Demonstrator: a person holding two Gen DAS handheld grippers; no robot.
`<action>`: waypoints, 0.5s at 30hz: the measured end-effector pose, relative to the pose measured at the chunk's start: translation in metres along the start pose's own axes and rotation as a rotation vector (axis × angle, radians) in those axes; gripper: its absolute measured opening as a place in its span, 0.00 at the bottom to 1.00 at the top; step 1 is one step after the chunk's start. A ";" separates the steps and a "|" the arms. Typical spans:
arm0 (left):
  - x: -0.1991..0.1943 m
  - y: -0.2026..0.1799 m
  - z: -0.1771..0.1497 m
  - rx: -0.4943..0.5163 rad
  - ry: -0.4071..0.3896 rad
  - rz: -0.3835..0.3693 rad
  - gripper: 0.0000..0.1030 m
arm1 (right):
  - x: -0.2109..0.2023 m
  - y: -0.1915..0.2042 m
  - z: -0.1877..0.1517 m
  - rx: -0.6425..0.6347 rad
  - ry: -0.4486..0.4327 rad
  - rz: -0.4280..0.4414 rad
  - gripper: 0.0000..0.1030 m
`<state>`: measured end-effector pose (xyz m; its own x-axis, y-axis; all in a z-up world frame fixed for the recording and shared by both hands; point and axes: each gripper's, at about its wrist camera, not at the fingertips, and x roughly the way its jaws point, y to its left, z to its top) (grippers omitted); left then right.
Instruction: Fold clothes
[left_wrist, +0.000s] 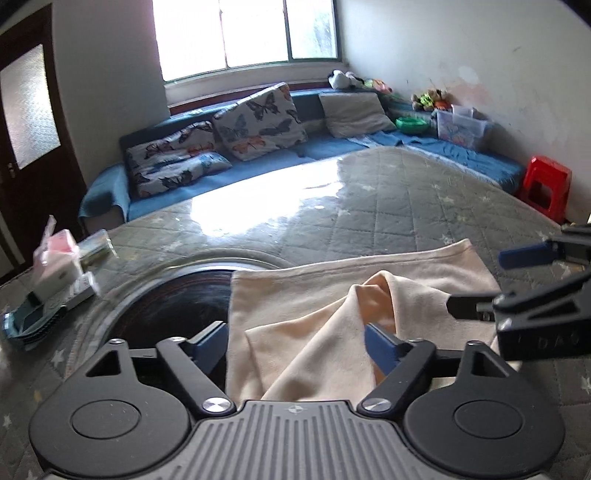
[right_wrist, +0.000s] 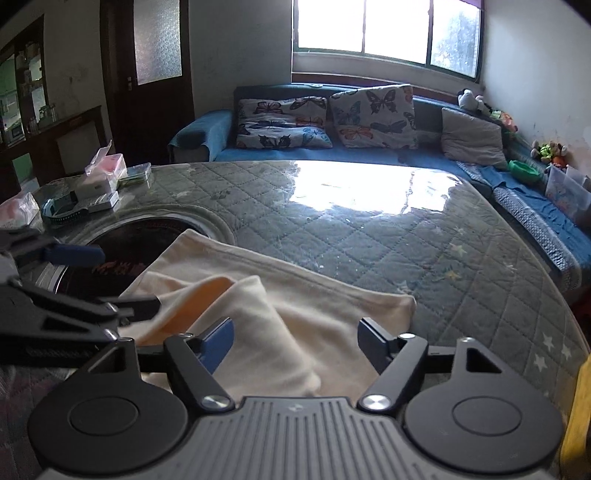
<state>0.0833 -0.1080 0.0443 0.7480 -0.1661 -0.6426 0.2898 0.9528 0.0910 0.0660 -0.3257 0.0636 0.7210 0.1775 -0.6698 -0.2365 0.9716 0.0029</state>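
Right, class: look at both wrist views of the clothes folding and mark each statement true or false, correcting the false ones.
1. The cream garment lies on a quilted table cover. True.
2. Both tongs are clamped shut. False: the left tongs and right tongs stand open, with cloth between the pads.
3. The garment lies perfectly flat. False: a fold of it is raised in the middle.
4. Butterfly-print cushions sit on the blue sofa.
True.
5. The stool by the wall is green. False: it is red.
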 end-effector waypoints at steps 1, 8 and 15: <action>0.004 -0.001 0.000 0.003 0.008 -0.008 0.73 | 0.004 -0.003 0.005 0.003 0.006 0.007 0.68; 0.027 -0.008 -0.003 0.046 0.053 -0.037 0.42 | 0.026 -0.003 0.019 -0.028 0.041 0.034 0.60; 0.026 -0.003 -0.010 0.045 0.054 -0.064 0.21 | 0.044 0.000 0.021 -0.047 0.066 0.049 0.53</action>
<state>0.0964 -0.1131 0.0196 0.6939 -0.2116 -0.6883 0.3636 0.9280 0.0814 0.1116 -0.3142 0.0501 0.6641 0.2121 -0.7169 -0.3016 0.9534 0.0027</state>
